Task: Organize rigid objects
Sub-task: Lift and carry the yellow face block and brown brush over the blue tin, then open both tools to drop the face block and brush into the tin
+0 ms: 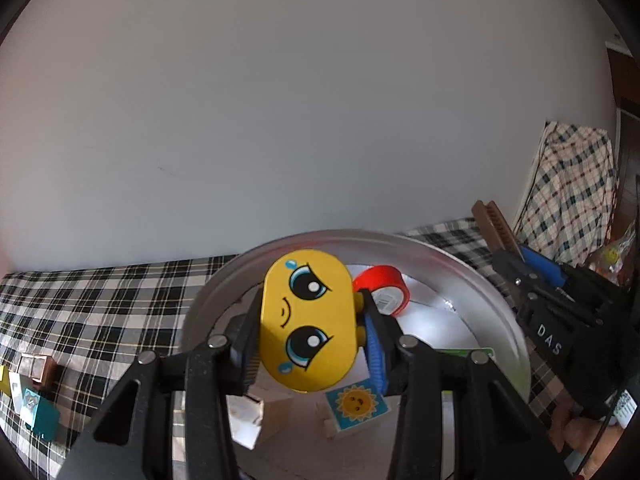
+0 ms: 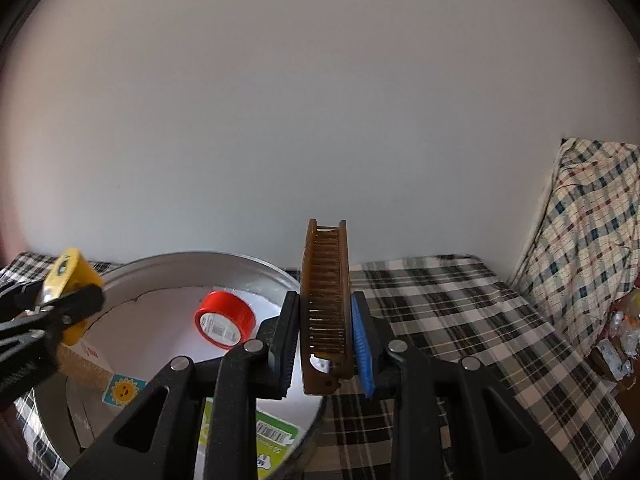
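My left gripper [image 1: 310, 330] is shut on a yellow oval toy with a cartoon face [image 1: 308, 320], held above a round silver basin [image 1: 460, 280]; from the right wrist view the same toy [image 2: 70, 276] hangs over the basin's left rim [image 2: 160, 264]. My right gripper [image 2: 326, 336] is shut on a brown folding comb [image 2: 326, 300], upright between the pads, just right of the basin. Inside the basin lie a red tape roll [image 2: 224, 318], a sun-print block [image 2: 122, 390], a cardboard piece [image 2: 86, 366] and a green packet [image 2: 276, 438]. The right gripper [image 1: 556, 308] with the comb [image 1: 494, 226] also shows in the left wrist view.
A black-and-white checked cloth [image 2: 460, 320] covers the surface. A checked pillow [image 2: 588, 240] leans at the right by the white wall. Small blocks, brown [image 1: 38, 368] and teal [image 1: 38, 412], lie on the cloth at the left. Crumpled wrappers [image 2: 624, 332] sit at the far right.
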Motion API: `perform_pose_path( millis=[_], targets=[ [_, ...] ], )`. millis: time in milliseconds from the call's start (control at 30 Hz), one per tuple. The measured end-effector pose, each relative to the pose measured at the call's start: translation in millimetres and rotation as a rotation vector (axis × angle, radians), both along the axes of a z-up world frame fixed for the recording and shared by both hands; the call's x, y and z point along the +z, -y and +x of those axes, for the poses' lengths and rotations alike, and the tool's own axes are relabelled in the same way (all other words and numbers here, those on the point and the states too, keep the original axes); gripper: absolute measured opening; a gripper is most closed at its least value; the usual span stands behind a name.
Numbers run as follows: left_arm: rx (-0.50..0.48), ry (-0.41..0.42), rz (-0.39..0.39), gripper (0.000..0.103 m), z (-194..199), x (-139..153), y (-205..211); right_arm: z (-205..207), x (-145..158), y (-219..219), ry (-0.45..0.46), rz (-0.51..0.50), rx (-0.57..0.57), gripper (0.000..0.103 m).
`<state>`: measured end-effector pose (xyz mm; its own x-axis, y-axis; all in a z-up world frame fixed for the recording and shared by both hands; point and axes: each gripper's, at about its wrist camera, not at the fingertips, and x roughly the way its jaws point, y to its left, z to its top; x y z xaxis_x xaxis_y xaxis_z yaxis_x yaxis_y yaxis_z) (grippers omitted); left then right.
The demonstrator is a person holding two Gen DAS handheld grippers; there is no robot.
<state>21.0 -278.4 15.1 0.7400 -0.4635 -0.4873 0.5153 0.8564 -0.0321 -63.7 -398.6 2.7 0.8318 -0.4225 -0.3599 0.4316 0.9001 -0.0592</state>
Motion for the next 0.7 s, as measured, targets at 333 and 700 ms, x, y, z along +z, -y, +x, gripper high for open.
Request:
perform_pose_path(
  millis=[333,700],
  targets=[
    [0.027,-0.071,0.055,0.042,9,-1,12,17,-12,-1,-0.086,0.013,0.041,0.028],
    [0.050,-0.105,0.134,0.042,16,-5,18,27,-20,-2,-0.138,0.037,0.074,0.028]
  ],
)
